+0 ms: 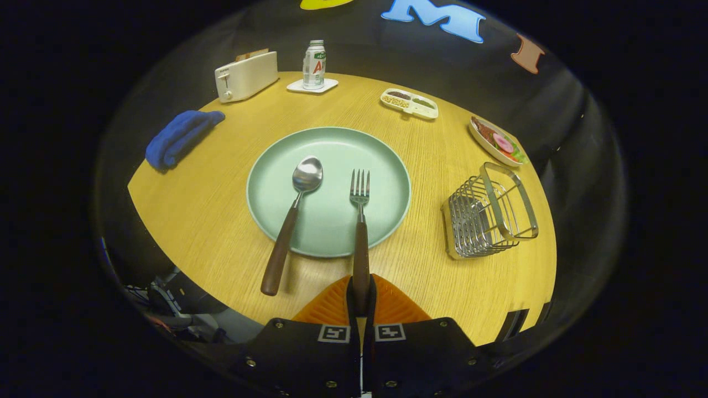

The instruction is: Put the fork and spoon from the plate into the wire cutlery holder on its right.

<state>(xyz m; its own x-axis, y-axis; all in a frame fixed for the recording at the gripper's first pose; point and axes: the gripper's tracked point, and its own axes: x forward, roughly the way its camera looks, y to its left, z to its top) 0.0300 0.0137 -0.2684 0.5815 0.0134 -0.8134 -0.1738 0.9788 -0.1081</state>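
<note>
Gripper view: claw [361, 298] clamped on brown-handled steel fork [360, 221], tines on green plate [387, 166].

The table [232, 182] is pale wood with a fine straight grain and a matt finish, and the round plate [332, 149] on it looks smooth with a soft satin sheen. The spoon [293, 213] and fork [360, 221] have polished, reflective metal heads and dark wooden handles; the gripper [360, 296] is closed on the fork's handle. The wire cutlery holder [487, 218] is shiny bare metal, the folded cloth [180, 137] a soft, fuzzy fabric, and the toaster [246, 76] smooth plastic.
</note>
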